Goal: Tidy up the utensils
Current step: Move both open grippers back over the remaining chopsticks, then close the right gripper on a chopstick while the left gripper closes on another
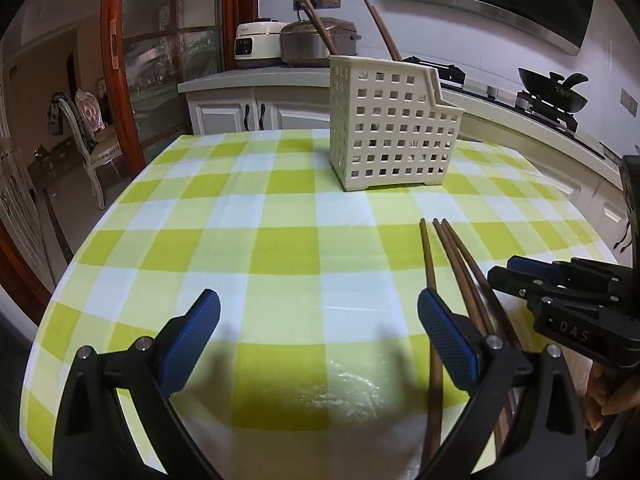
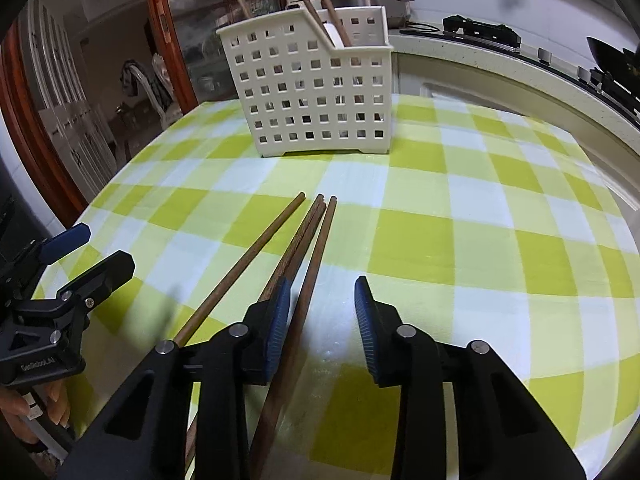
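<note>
The chopsticks (image 2: 308, 248) are left flat on the table (image 2: 460, 240) before the basket (image 2: 312, 88), one framed by the right gripper's (image 2: 322, 320) unclenched fingers for pickup, the left gripper (image 1: 318, 340) held spread and empty.

Near ends of the chopsticks (image 2: 308, 264) hidden under the fingers (image 2: 280, 320).

The basket (image 2: 316, 84) stands on the tabletop (image 2: 460, 240), with chopsticks (image 2: 334, 20) standing inside it. More chopsticks (image 2: 308, 248) lie on the tabletop before the basket.
</note>
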The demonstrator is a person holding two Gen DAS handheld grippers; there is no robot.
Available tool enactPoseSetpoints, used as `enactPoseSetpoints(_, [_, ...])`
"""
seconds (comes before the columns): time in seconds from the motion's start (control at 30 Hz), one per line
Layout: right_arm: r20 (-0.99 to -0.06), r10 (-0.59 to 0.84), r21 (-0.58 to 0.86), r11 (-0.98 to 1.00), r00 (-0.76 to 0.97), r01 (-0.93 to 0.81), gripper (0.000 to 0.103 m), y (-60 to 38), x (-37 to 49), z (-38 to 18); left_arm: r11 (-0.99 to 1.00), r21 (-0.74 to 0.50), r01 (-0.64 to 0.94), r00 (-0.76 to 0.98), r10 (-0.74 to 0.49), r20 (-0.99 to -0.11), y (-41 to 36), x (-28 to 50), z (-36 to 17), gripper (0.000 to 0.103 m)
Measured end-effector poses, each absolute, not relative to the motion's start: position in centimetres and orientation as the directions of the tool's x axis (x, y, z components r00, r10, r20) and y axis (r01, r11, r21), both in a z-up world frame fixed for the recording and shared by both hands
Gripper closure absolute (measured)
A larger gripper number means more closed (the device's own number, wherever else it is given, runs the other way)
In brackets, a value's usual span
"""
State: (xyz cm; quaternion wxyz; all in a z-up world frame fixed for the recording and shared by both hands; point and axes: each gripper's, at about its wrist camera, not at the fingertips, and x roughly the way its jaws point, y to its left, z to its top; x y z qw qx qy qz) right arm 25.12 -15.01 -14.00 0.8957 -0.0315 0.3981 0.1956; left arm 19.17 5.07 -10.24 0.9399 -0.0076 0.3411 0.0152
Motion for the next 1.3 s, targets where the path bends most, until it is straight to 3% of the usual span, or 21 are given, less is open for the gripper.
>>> enactPoseSetpoints(0.23, [-0.745,0.275,0.041,0.928,0.608,-0.370,0.080,-13.7,25.8,-14.1,0.999,-0.013,-0.030,0.765,0.015,-0.644,5.4,19.0,-10.5,0.007])
enactPoseSetpoints(0.63, [-0.762,0.202,-0.048,0.930,0.615,-0.365,0.083,-12.1,27.2,-14.6,1.000,-0.002,-0.018,0.757,0.012,-0.653,5.0,18.9,-10.6,0.007])
enactPoseSetpoints(0.8, [-0.764,0.208,-0.048,0.925,0.610,-0.376,0.095,-12.0,27.1,-14.7,1.000,0.007,-0.003,0.745,0.007,-0.667,4.5,19.3,-10.7,0.007])
enactPoseSetpoints(1.1, [-0.762,0.238,0.020,0.938,0.602,-0.346,0.097,-14.6,26.7,-14.6,0.996,0.023,0.081,0.710,-0.041,-0.703,2.5,21.4,-10.7,0.008])
enactPoseSetpoints(1.2, [-0.761,0.250,0.046,0.941,0.598,-0.336,0.097,-15.5,26.6,-14.6,0.991,0.020,0.130,0.685,-0.075,-0.725,1.3,22.6,-10.8,0.019])
enactPoseSetpoints(1.3, [-0.761,0.259,0.059,0.941,0.595,-0.333,0.097,-16.0,26.5,-14.6,0.984,0.040,0.172,0.660,-0.085,-0.746,-0.2,23.8,-11.2,0.037])
